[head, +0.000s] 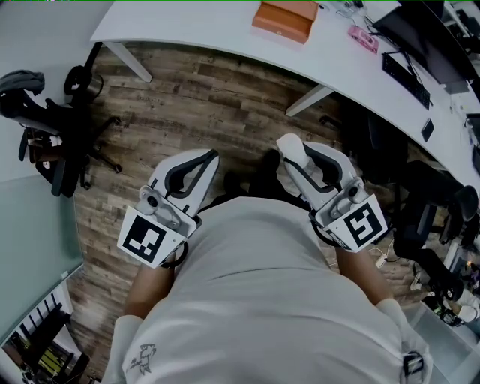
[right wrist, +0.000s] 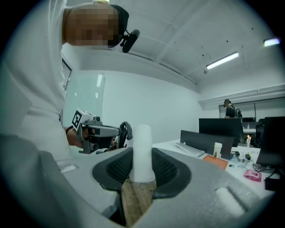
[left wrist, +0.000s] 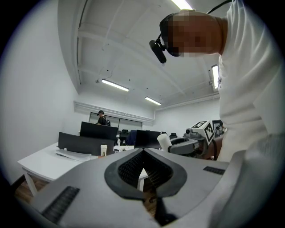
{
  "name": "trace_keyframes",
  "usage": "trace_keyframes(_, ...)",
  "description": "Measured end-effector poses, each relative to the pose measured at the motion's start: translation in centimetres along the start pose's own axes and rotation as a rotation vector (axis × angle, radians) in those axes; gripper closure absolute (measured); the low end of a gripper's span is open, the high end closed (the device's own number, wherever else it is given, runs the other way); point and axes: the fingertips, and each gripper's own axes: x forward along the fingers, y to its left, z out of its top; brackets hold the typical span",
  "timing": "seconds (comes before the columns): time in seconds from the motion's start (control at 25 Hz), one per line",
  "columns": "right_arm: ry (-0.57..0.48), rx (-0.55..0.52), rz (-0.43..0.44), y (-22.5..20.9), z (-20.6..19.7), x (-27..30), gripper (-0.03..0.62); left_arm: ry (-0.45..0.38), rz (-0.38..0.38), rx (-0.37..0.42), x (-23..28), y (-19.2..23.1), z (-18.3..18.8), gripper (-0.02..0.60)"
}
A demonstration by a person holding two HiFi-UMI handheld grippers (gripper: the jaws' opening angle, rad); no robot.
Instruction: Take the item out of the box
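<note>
- Closest to the head camera is the person's white shirt [head: 262, 300], filling the lower middle of that view, with a forearm coming out on each side.
- Left gripper [left wrist: 143, 167]: its dark ribbed pads [left wrist: 129, 169] meet at the tips, so the jaws are together with nothing between them. Its marker cube [head: 148, 238] sits just by the person's left hand.
- Right gripper [right wrist: 143, 171]: the jaws are clamped on a white cylindrical item [right wrist: 143, 147], which stands upright between the pads, its rounded top rising above them.
- In the head view this item pokes out past the right gripper's tips, held in the air over the wood-plank floor [head: 210, 112] and just beside the left gripper's tips.
- An orange box [head: 285, 19] lies on the white desk [head: 225, 30] at the top of the head view, well apart from both grippers and from the item.
- Further right on the desk are a small pink object [head: 363, 37] and a black keyboard [head: 405, 79].
- A black office chair [head: 45, 112] stands on the floor at the left.
</note>
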Motion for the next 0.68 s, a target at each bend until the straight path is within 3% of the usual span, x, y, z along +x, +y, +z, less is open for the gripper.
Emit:
trace_keyframes(0.36,0.003,-0.004,-0.013,-0.3,0.5,0.3,0.464,0.006,-0.012,-0.010,0.2,0.5,0.0,0.583)
trace_keyframes(0.52,0.007,-0.009,-0.017,-0.7,0.6,0.3,0.464,-0.045,-0.016,-0.006,0.8,0.6,0.9,0.583)
trace_keyframes(0.68,0.006,-0.011,-0.021,-1.0,1.1,0.8,0.464,0.003,-0.019,-0.017,0.8,1.3,0.3,0.583)
